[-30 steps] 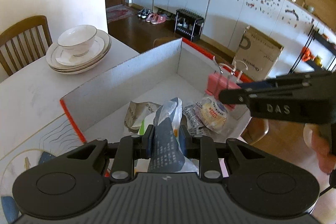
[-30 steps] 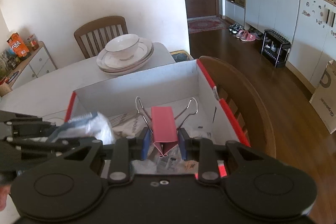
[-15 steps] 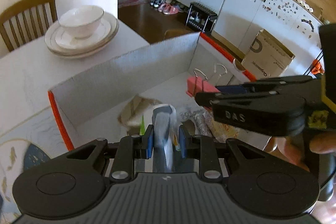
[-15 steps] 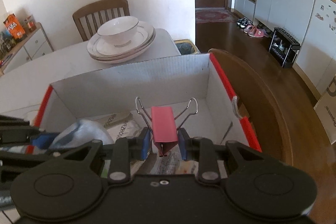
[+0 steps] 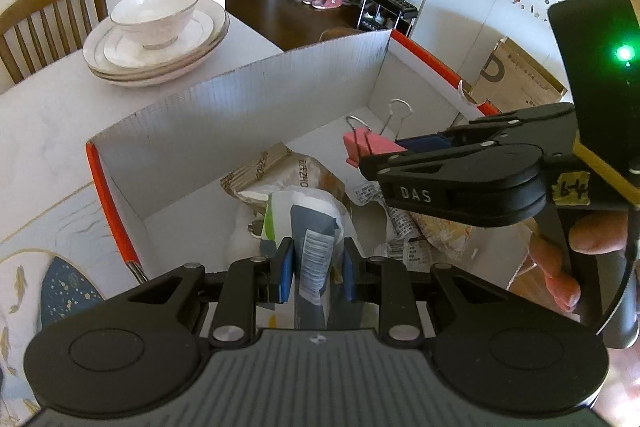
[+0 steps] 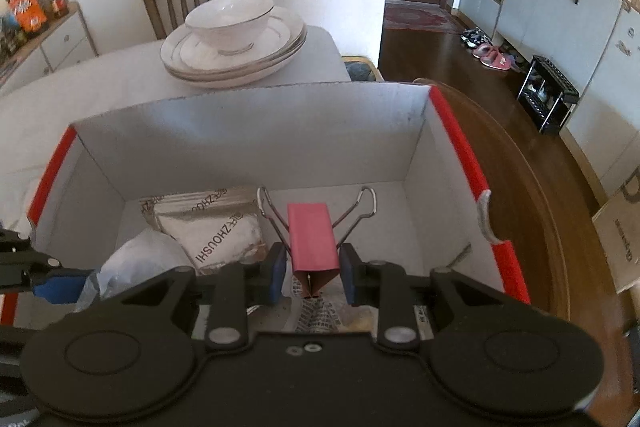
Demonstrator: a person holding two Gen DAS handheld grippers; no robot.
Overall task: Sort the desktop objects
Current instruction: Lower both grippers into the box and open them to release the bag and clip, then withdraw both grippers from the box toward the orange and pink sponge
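Sorting in progress, late stage. The white corrugated cardboard box with red edges (image 6: 256, 131) stands on the pale desk (image 5: 48, 115) and already holds several crinkled snack packets, among them a brown-and-white printed pouch (image 6: 216, 227) on the floor at its far left. The left hand-held gripper (image 5: 316, 267) is clenched on a grey-and-white foil sachet with a barcode label (image 5: 314, 239), poised above the packets at the near left of the box. The right hand-held gripper (image 6: 310, 269) grasps a pink metal binder clip with wire handles (image 6: 312, 239), held over the box interior right of centre. Judged remaining: releasing both items into the box. A stack of white gold-rimmed plates with a bowl (image 6: 234, 43) sits on the far desk, outside the box.
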